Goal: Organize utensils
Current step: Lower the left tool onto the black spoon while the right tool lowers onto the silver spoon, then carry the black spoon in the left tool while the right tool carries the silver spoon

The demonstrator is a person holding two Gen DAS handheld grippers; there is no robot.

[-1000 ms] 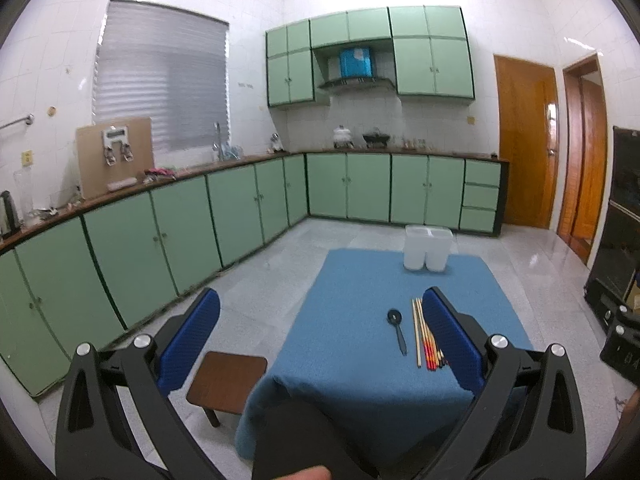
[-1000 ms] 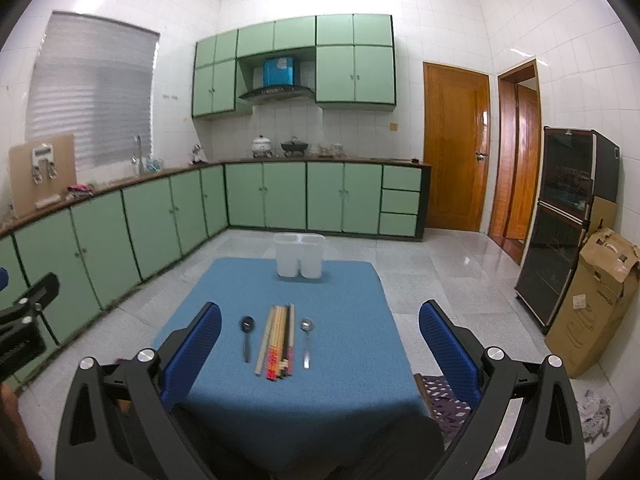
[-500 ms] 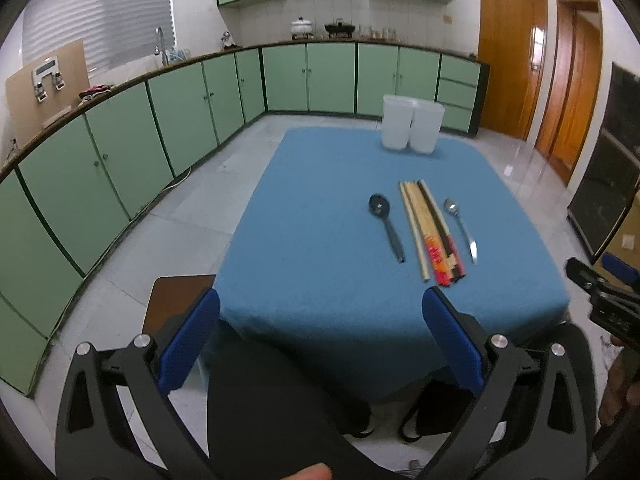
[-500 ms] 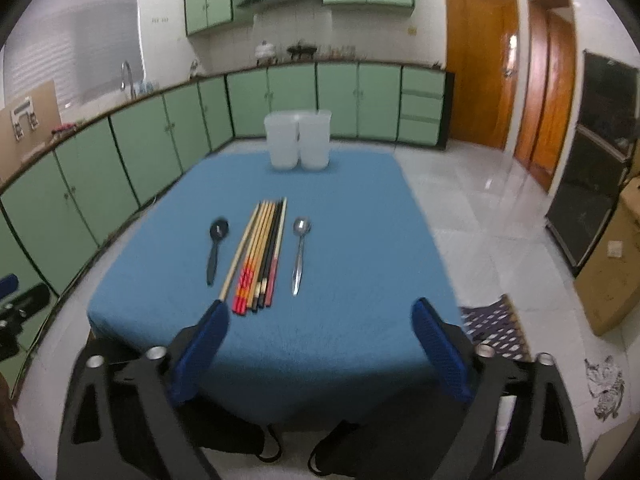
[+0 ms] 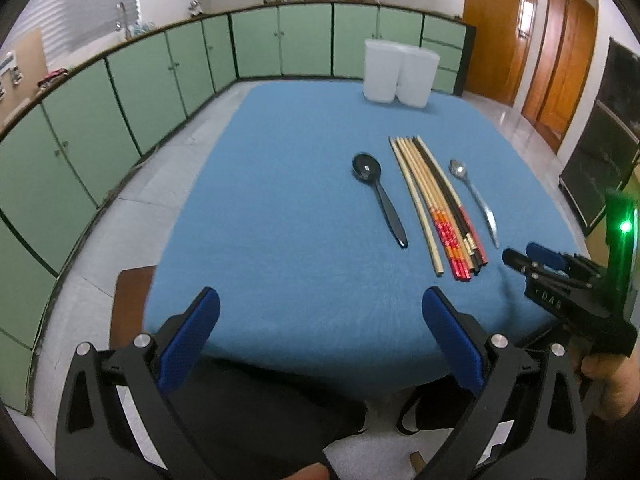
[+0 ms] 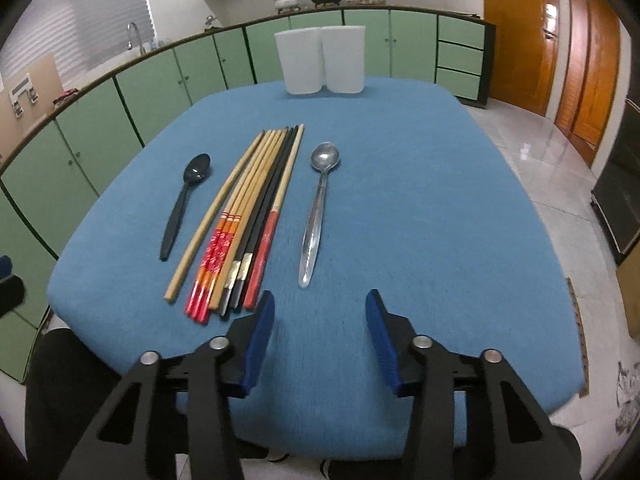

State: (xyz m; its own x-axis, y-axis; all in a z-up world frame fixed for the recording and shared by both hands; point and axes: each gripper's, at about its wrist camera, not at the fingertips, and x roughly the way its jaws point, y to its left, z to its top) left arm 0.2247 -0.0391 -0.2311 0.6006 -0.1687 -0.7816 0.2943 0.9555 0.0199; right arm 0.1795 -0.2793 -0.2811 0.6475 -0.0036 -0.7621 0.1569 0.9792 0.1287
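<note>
The jaws of the right gripper (image 6: 320, 320) are closing, now about half as wide as a second ago, with nothing between them but bare blue cloth; the jaws of the left gripper (image 5: 320, 320) are held wide apart and empty. Since a second ago both views have been tipped from the far cabinets (image 6: 160, 80) and the wall down onto the desk (image 6: 440, 200), and the utensils are seen much closer and larger, so both grippers have been lowered and brought in over the near edge. Nothing on the desk has been shifted: the black spoon (image 6: 182, 204) lies at the left, the bundle of chopsticks (image 6: 248, 216) beside it, and the metal spoon (image 6: 318, 208) just to the right of the bundle, all with handles toward the near edge. The two white bins (image 6: 320, 60) stand together at the far edge, well apart from the utensils, and no utensil is seen in them. The right gripper is set just short of the metal spoon's handle tip, slightly right of the chopstick ends, so that spoon is judged the likely first pick, with the narrowing taken as preparation for a thin handle. The sorting itself is judged not yet begun; every piece remains to be lifted and carried to a bin.
</note>
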